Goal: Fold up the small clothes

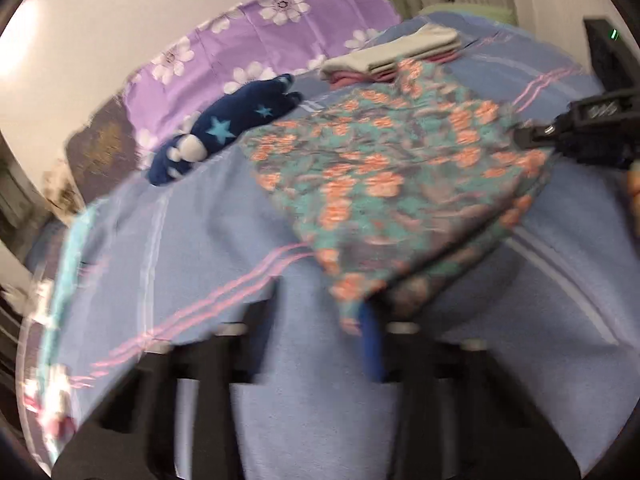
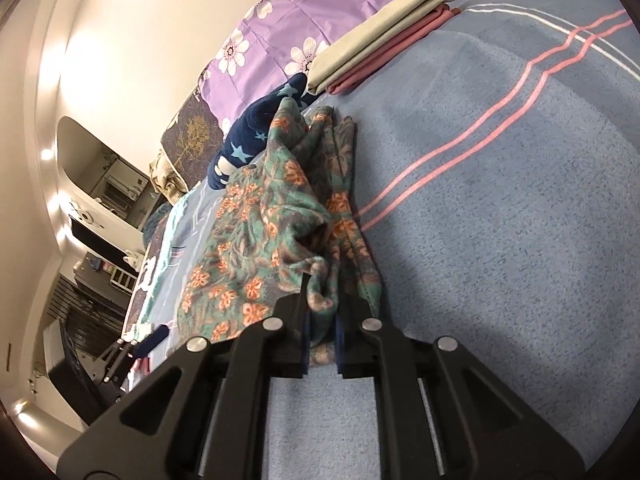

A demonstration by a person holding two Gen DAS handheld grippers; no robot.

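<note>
The floral cloth (image 2: 256, 248) lies stretched along the bed (image 2: 500, 200), its long axis running between both grippers. The right gripper (image 2: 322, 336) is clamped on one bunched end; the left gripper (image 1: 320, 320) is nearly closed, pinching the opposite corner.

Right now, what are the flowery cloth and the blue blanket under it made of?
The flowery cloth looks like thin, soft woven fabric with a matte finish: it bunches into small limp folds where the right gripper pinches it. The blue blanket looks like thick terry or fleece, since its surface is fuzzy and nubbly. The exact fibres cannot be told by looking.
</note>
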